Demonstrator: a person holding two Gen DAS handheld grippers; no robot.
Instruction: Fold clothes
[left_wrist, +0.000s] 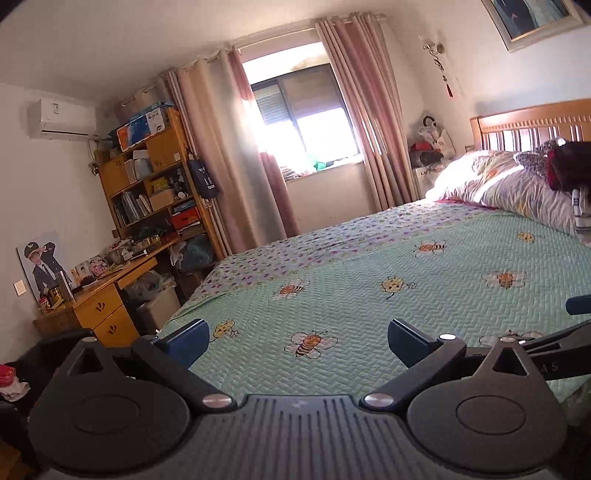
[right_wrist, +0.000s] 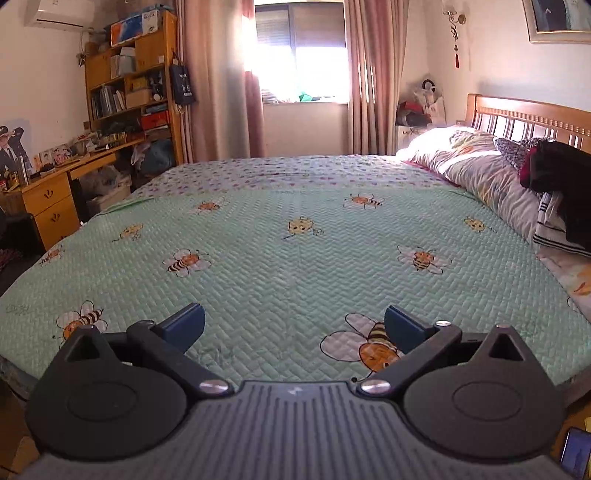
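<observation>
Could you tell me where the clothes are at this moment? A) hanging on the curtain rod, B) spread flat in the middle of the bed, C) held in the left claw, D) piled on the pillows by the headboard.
D: the dark clothes lie heaped on the pillows beside the headboard, and both claws are open and empty.

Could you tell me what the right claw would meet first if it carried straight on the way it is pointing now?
Most likely the bee-print bedspread. The right claw is open and empty, aimed slightly downward over the bed, with nothing between its fingers and the cover. Exactly where along the quilt it would land is hard to judge.
</observation>
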